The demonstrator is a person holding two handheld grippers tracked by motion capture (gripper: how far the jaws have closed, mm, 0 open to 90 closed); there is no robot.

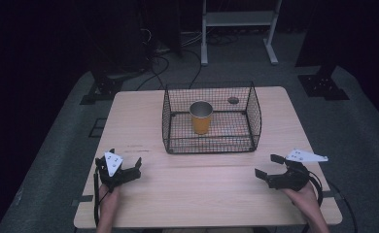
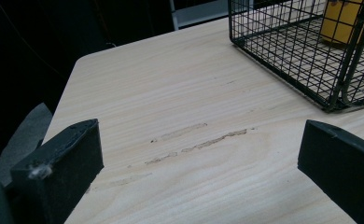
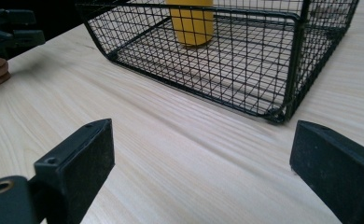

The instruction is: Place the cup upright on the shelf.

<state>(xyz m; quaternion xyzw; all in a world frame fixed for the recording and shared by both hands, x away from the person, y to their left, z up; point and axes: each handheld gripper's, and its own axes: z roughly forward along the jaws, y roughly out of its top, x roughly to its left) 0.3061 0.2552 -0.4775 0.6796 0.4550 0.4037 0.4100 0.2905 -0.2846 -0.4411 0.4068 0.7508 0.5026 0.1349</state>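
A black wire-mesh basket [image 1: 212,145] stands at the upper middle of the frame on the pale wooden desk [image 1: 197,194]. Its mesh walls block every sideways approach to the orange cup with a metal rim [image 1: 201,117] standing inside; its top is open. The lower half of the desk lies bare between the left claw [image 1: 126,167] and right claw [image 1: 268,166], both with jaws spread.

A yellow cup [image 1: 201,118] with a metal-grey rim and inside stands upright, mouth up, on the floor of a black wire basket [image 1: 211,144] with an open top, which rests on the far middle of the light wooden tabletop [image 1: 197,189].
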